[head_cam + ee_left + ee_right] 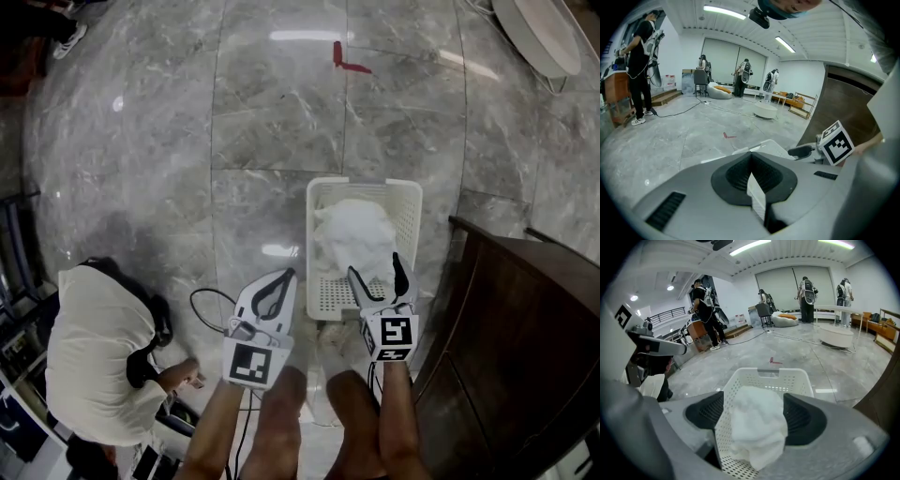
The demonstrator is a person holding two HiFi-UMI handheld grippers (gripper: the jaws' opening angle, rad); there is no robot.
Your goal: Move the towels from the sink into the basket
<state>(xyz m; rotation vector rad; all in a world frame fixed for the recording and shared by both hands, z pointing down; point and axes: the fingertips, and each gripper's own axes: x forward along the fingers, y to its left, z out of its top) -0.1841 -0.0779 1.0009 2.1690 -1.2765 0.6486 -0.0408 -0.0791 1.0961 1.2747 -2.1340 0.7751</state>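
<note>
A white perforated basket (pixel 408 211) stands on the grey marble floor, and a crumpled white towel (pixel 354 234) lies in it. My right gripper (pixel 375 267) is at the basket's near edge with its jaws spread wide. In the right gripper view the towel (pixel 757 425) sits between the dark pads (pixel 804 420) over the basket (pixel 797 380), loose rather than squeezed. My left gripper (pixel 281 281) hovers just left of the basket with its jaws together and nothing in them; its pads (pixel 764 176) meet in the left gripper view. No sink is in view.
A dark wooden cabinet (pixel 525 319) stands close on the right. A crouching person in a white shirt (pixel 94 347) is at the lower left, with a black cable (pixel 202 305) on the floor nearby. Several people stand far across the room (pixel 705 310).
</note>
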